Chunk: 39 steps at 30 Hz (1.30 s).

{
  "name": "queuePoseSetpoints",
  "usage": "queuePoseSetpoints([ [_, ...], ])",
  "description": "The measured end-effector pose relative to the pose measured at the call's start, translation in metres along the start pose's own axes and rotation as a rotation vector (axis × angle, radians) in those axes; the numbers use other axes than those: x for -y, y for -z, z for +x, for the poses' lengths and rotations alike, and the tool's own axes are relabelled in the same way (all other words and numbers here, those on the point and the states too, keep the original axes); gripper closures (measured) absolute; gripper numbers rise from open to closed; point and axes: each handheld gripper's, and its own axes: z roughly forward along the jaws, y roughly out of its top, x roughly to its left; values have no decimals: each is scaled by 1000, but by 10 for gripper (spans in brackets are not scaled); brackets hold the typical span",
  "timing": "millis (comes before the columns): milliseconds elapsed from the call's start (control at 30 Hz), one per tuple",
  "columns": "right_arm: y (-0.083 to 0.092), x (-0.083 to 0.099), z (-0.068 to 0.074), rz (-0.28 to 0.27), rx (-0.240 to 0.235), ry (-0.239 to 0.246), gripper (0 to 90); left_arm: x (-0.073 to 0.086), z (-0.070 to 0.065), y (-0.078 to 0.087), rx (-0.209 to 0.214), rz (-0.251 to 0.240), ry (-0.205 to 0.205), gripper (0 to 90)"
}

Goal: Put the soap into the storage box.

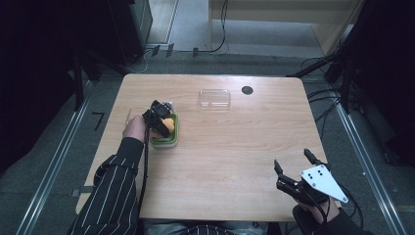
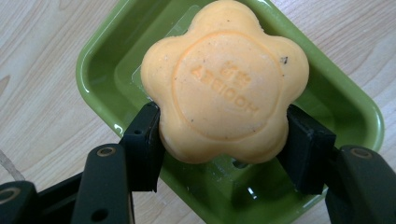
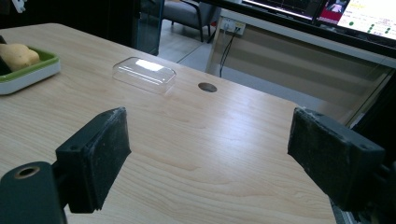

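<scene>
Left gripper point(image 2: 224, 135) jaws pinching the flower-shaped orange soap point(image 2: 224, 79) above the green soap dish point(image 2: 102, 70), frame centre; right gripper point(image 3: 210, 158) jaws spread.

Dim surroundings, evenly lit table point(image 1: 235, 147), sharp focus.

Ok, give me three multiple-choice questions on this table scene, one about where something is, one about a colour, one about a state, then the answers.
1. Where is the clear lid?
A. in the dish
B. on the table beyond the dish
C. in the right claw

2. What colour is the soap dish inside?
A. green
B. blue
C. red

3. What is the left claw doing?
A. gaping over bare wood
B. gripping the lid
C. clamped on the orange soap

Answers: 1 B, the lid lies apart on bare wood; 2 A, the rim and floor are green; 3 C, both pads press the soap's sides over the dish.
</scene>
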Motion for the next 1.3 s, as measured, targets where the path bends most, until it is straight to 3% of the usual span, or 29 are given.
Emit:
queuePoseSetpoints([
  [233,0,0,0,0,1,-1,134,0,1,-2,31,4,10,394],
  [700,0,0,-1,0,-2,-4,134,0,2,-1,25,3,3,341],
  [1033,1,1,-1,3,1,-6,134,-1,0,5,5,0,21,225],
  [1300,3,1,-1,-1,8,-6,134,0,-1,11,6,38,53,133],
])
